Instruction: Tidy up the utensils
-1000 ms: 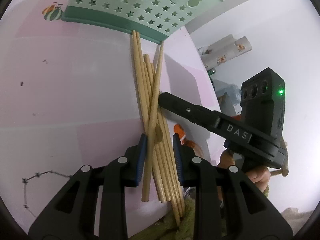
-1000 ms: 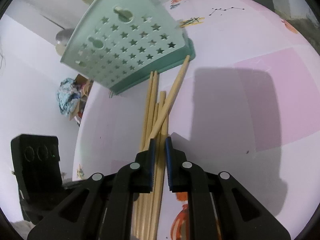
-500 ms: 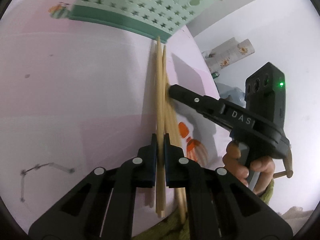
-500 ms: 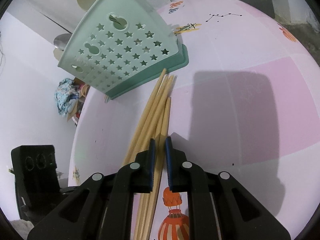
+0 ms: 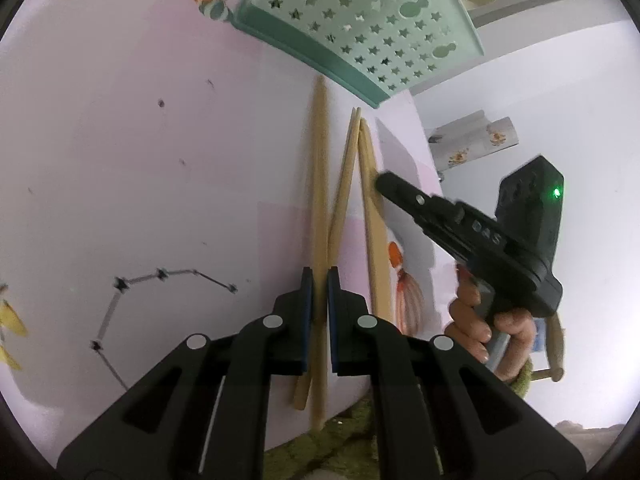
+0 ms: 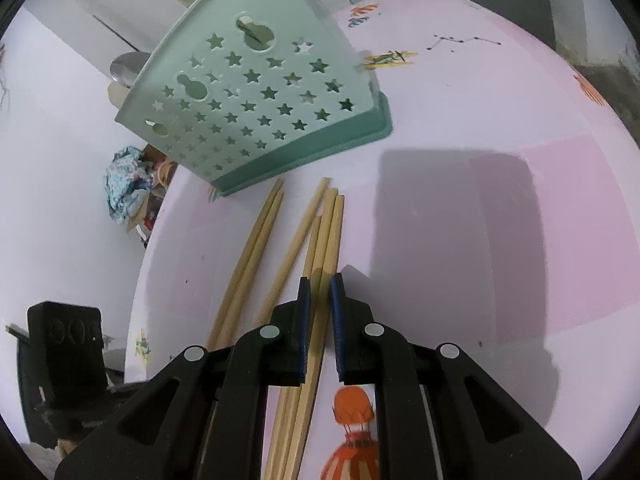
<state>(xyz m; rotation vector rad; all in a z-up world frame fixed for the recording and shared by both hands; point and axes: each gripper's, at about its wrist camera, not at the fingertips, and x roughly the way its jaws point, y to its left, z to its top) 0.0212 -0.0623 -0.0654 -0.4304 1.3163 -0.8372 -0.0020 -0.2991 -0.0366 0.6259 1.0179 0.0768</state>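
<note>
Several wooden chopsticks lie on the pink tablecloth [image 5: 140, 160] in front of a mint-green star-punched basket [image 5: 360, 28] [image 6: 260, 100]. My left gripper [image 5: 320, 276] is shut on a pair of chopsticks [image 5: 320, 184], which stand apart to the left of the other chopsticks [image 5: 366, 208]. In the right wrist view that pair [image 6: 252, 252] lies left of the main bundle [image 6: 326, 232]. My right gripper [image 6: 320, 280] [image 5: 384, 182] is nearly closed on that bundle, with sticks running between its pads. A hand [image 5: 480, 320] holds the right tool.
The table's near edge [image 5: 280, 436] runs just under the left gripper, with a green fuzzy mat [image 5: 340, 440] below. The black housing of the left tool [image 6: 64, 340] sits at lower left. Crumpled clutter [image 6: 124, 188] lies beyond the table's left edge.
My left gripper shut on a pair of chopsticks and pulled them sideways out of the pile, leaving a gap. The right gripper stayed pinned on the remaining bundle.
</note>
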